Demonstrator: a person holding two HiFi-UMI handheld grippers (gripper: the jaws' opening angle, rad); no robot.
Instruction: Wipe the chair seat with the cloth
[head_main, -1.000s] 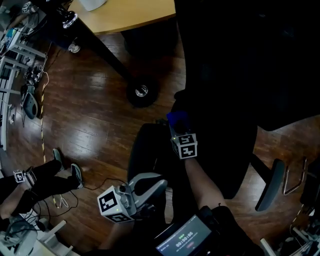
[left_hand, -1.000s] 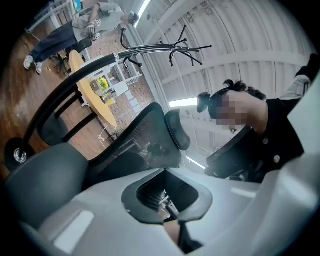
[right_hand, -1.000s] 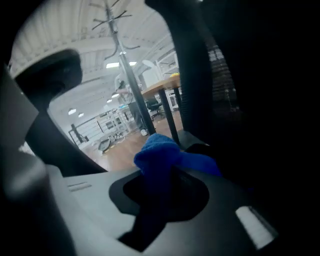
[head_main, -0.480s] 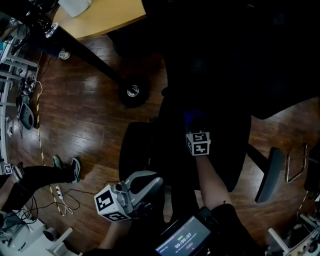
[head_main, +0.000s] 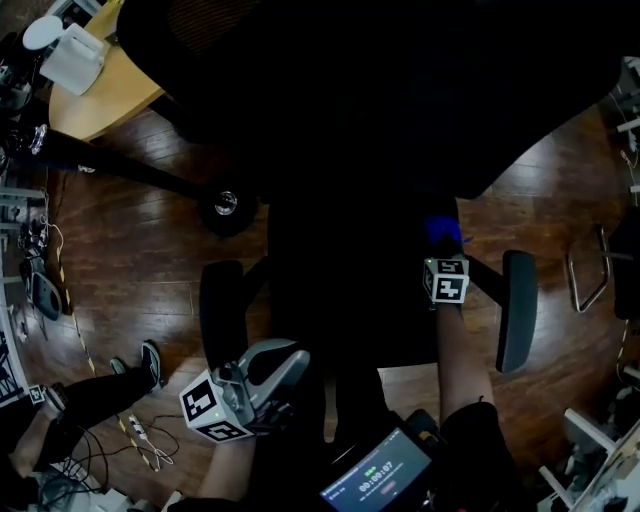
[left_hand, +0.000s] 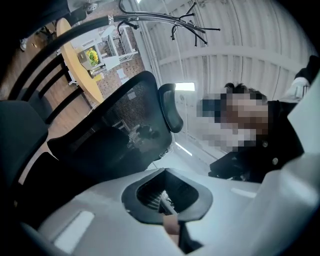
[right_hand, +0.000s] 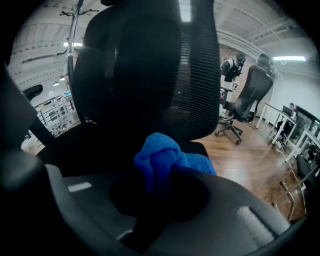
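The black chair seat (head_main: 345, 290) fills the middle of the head view, with its mesh backrest (right_hand: 150, 65) behind it. A bunched blue cloth (right_hand: 160, 155) is pinched in my right gripper (right_hand: 157, 172), which is shut on it. In the head view that right gripper (head_main: 442, 250) presses the blue cloth (head_main: 440, 230) onto the seat's far right part, near the right armrest (head_main: 518, 310). My left gripper (head_main: 285, 362) hangs off the seat's front left corner, its jaws together with nothing between them. The left gripper (left_hand: 170, 220) points up at the backrest.
The left armrest (head_main: 218, 310) stands beside the seat. A wooden table (head_main: 95, 90) is at the far left, and a caster (head_main: 225, 203) rests on the wood floor. Someone's shoes (head_main: 150, 362) and cables lie at the lower left. Another office chair (right_hand: 245, 107) stands behind.
My right gripper has slid the blue cloth to the right across the seat, from its left side to near the right armrest. The left gripper has stayed at the front left.
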